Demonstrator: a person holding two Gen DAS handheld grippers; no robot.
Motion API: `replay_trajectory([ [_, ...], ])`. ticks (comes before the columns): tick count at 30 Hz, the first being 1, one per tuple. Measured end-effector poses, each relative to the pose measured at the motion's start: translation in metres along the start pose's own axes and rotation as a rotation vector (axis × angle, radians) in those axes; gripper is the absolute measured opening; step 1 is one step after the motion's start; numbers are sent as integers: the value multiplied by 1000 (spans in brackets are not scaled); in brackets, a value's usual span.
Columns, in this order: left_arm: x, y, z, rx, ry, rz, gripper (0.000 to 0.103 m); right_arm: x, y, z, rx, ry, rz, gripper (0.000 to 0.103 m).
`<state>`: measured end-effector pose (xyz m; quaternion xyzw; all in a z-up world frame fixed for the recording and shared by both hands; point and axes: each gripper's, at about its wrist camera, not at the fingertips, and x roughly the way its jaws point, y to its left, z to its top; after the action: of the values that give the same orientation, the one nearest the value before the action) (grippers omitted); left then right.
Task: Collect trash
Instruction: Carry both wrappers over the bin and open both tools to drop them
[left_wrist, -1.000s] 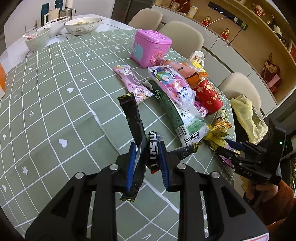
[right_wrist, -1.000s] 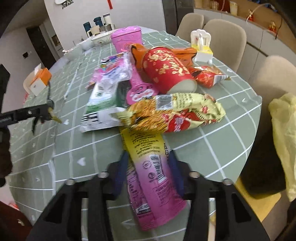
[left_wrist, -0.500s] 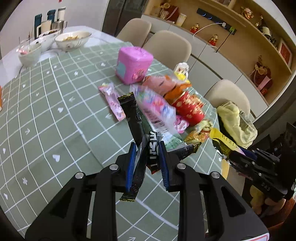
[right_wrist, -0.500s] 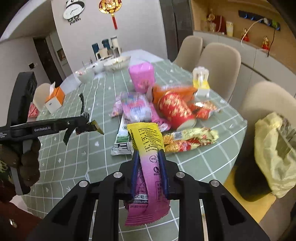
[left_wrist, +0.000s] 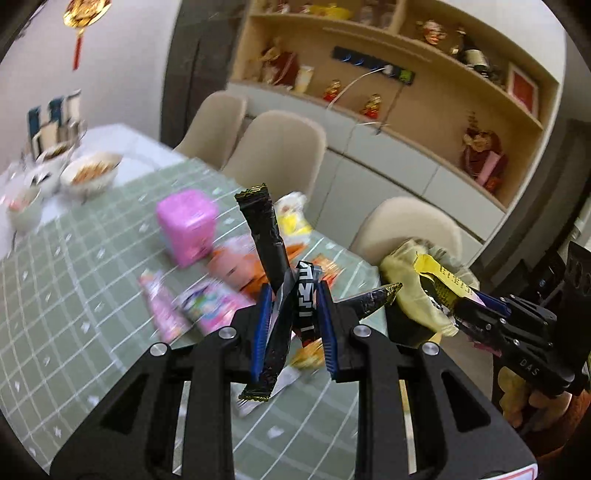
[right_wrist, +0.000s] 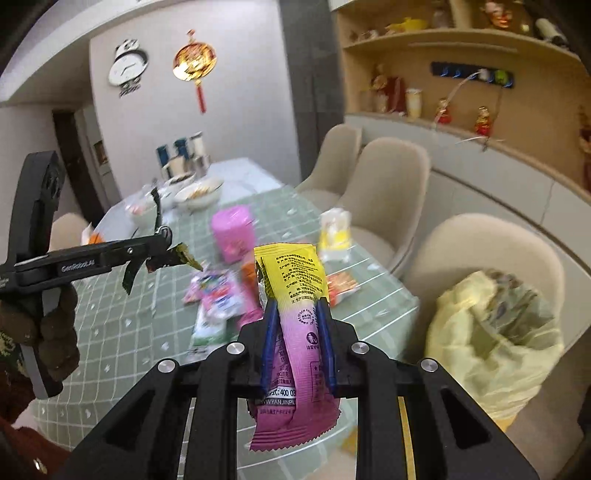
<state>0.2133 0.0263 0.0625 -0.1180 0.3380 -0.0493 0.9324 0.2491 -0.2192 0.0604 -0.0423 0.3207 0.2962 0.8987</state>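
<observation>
Collection partly done: left claw (left_wrist: 293, 325) grips black wrappers (left_wrist: 271, 254), right claw (right_wrist: 297, 339) grips yellow-pink packet (right_wrist: 299, 295), neither yet in yellow bag (right_wrist: 491, 332); more wrappers litter tabletop (right_wrist: 122, 332).

Soft, even indoor light fills my views, but the table (left_wrist: 74, 295) and its wrappers smear with motion blur, my tools stay sharp, and fisheye bending darkens every corner.

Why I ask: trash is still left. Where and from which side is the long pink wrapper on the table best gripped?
Come from above and pinch across its narrow width near one end: the pink wrapper lies flat and long on the table, leaving no side face to grip. Blur hides finer detail.
</observation>
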Motion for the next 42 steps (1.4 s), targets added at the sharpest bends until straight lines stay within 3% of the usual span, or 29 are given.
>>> replay_trajectory([
  [11, 61, -125, 39, 113, -16, -159, 23, -49, -111, 22, 111, -125, -190, 21],
  [21, 144, -212, 45, 186, 52, -214, 23, -50, -212, 15, 215, -132, -250, 21],
  [35, 266, -263, 34, 172, 194, -220, 23, -4, -312, -12, 299, -58, -264, 21],
  [42, 308, -273, 29, 157, 279, -231, 27, 10, -332, -11, 312, -30, -257, 21],
])
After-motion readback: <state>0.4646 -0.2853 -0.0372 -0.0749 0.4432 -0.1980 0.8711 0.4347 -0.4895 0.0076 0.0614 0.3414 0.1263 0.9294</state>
